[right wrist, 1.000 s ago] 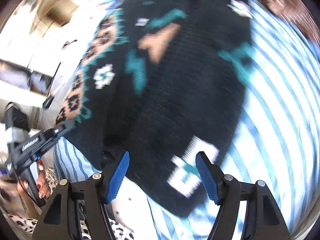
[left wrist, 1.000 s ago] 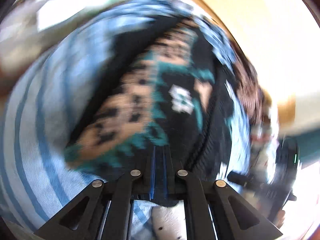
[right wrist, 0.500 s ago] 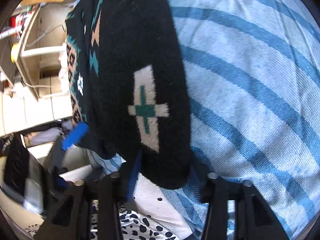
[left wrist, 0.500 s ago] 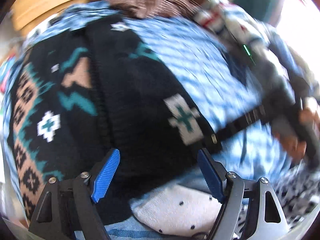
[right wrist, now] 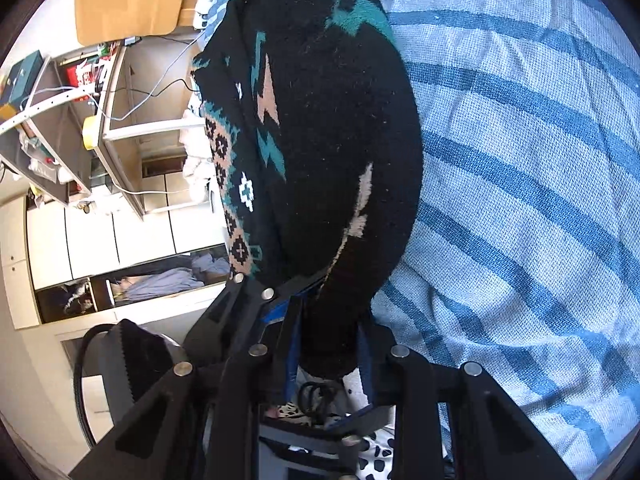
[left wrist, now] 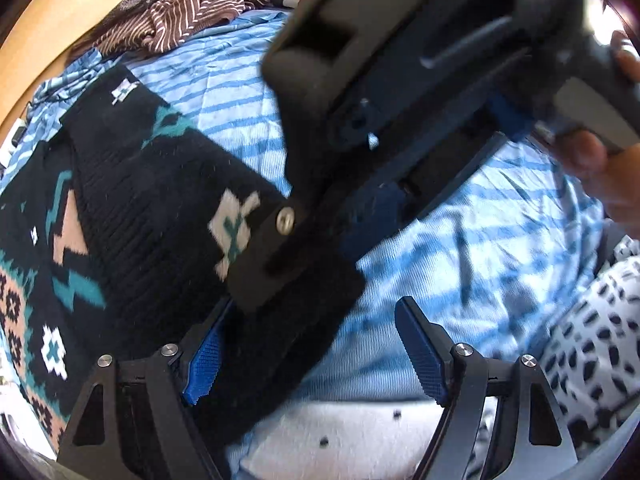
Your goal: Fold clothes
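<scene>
A black knit sweater [left wrist: 140,208] with teal, peach and white patterns lies folded on a blue striped sheet [left wrist: 460,220]. My left gripper [left wrist: 310,360] stands wide with its jaws closing. The sweater's near corner covers its left pad [left wrist: 202,364], and nothing is pinched. The right tool's housing [left wrist: 400,60] crosses that view from above, held by a hand [left wrist: 608,168], with one finger [left wrist: 276,256] on the sweater's edge. In the right wrist view my right gripper [right wrist: 328,356] is closing, its pads squeezing the narrow near end of the sweater [right wrist: 328,120].
A brown striped garment [left wrist: 180,12] lies bunched at the far edge by a wooden board [left wrist: 52,28]. Spotted fabric [left wrist: 600,340] and white dotted cloth [left wrist: 340,440] lie close by. Shelves with cables [right wrist: 120,120] stand left of the bed. Striped sheet [right wrist: 540,160] spreads to the right.
My left gripper let go of the sweater, opened wide, rolled and slid along the near edge. My right gripper dropped and closed from wide open onto the sweater's end.
</scene>
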`<action>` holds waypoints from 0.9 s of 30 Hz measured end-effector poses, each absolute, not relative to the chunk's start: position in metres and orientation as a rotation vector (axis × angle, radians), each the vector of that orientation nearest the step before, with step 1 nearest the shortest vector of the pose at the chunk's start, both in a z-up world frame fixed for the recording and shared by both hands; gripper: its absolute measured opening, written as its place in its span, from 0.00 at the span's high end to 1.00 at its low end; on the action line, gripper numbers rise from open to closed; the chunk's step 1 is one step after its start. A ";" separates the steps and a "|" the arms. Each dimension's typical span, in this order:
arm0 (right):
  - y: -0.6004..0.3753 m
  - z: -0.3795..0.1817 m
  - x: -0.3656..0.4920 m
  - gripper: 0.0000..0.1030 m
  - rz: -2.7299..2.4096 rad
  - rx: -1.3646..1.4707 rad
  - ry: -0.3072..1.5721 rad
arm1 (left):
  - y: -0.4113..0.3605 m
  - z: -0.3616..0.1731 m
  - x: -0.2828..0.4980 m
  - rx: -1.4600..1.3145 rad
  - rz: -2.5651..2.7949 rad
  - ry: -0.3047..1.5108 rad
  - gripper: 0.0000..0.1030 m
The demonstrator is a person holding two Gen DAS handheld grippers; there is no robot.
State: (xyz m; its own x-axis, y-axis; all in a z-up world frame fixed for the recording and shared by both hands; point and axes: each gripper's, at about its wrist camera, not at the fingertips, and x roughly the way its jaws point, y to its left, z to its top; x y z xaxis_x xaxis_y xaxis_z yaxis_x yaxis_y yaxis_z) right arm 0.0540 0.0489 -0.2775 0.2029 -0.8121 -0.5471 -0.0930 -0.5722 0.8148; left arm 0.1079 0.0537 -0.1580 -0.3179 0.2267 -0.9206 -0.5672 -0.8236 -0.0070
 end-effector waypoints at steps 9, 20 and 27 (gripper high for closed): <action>0.084 -0.267 0.032 0.20 -1.568 1.848 -0.928 | -0.007 -0.155 0.078 -1.557 2.272 -0.253 0.82; 0.041 -0.247 -0.127 0.20 -1.908 1.751 -0.669 | -0.091 -0.128 0.079 -1.374 2.364 -1.057 0.84; -0.006 -0.266 -0.201 0.21 -1.929 1.807 -0.512 | -0.138 -0.119 0.095 -1.147 2.388 -1.397 0.84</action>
